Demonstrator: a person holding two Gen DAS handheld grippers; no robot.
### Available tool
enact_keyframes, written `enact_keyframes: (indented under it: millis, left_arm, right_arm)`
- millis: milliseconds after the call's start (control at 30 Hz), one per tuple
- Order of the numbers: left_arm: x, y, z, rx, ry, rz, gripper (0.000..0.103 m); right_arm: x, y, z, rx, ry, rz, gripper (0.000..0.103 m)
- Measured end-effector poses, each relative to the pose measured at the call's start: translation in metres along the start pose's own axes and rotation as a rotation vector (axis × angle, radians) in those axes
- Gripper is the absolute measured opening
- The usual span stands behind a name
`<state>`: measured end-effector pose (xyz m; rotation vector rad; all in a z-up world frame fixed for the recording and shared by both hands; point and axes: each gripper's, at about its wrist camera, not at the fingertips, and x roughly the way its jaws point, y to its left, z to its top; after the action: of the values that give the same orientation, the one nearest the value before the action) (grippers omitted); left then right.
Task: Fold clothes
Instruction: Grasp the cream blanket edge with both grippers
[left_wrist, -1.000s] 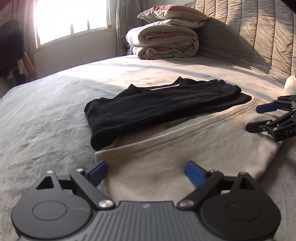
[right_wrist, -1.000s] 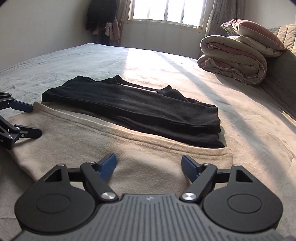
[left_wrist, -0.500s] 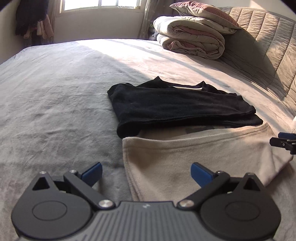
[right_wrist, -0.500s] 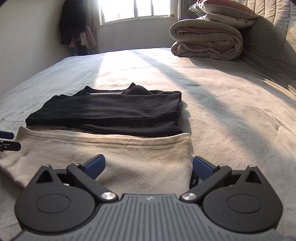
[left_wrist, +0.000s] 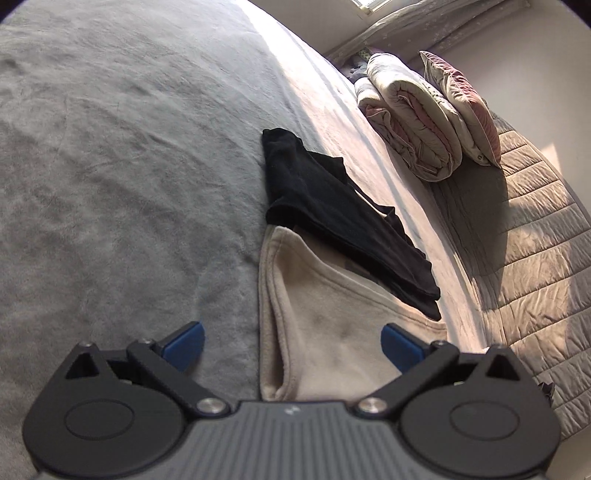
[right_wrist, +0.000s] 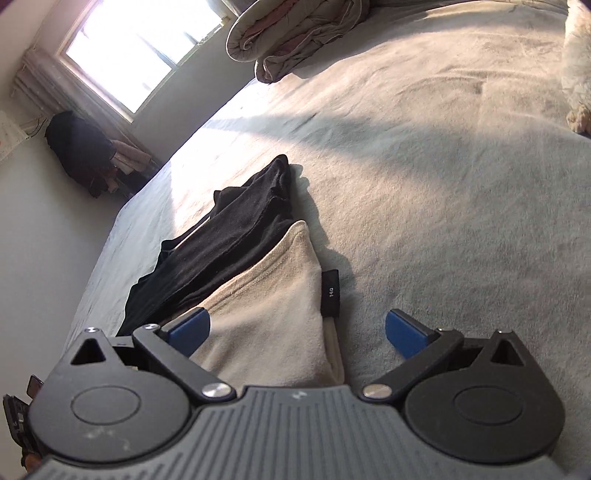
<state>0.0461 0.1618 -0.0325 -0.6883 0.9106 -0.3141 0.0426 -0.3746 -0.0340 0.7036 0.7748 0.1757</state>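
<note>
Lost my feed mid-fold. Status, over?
Left gripper and right gripper open, holding nothing. Beige garment folded flat on the bed, black garment beside it. Nothing in the way.

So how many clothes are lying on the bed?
2. A black garment lies folded farther from the grippers, and a beige garment lies just in front of them, its far edge tucked under the black one. More could be out of view.

1. A bedroom in a home: a wide bed (left_wrist: 110, 166) with a grey cover fills both views.
2. A rolled quilt (left_wrist: 410, 118) and a pillow (left_wrist: 461, 103) lie at the bed's far edge.
3. A sunlit window (right_wrist: 125, 48), with clothes (right_wrist: 81, 151) hanging beside it.
</note>
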Motion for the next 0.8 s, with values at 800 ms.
enact_keyframes:
  millis: [800]
  left_arm:
    - [0.0,-0.084,-0.04,0.429,-0.152,0.394,0.085]
  right_arm:
    - [-0.004,0.057,-0.027,-0.146,-0.142,-0.259,0.093]
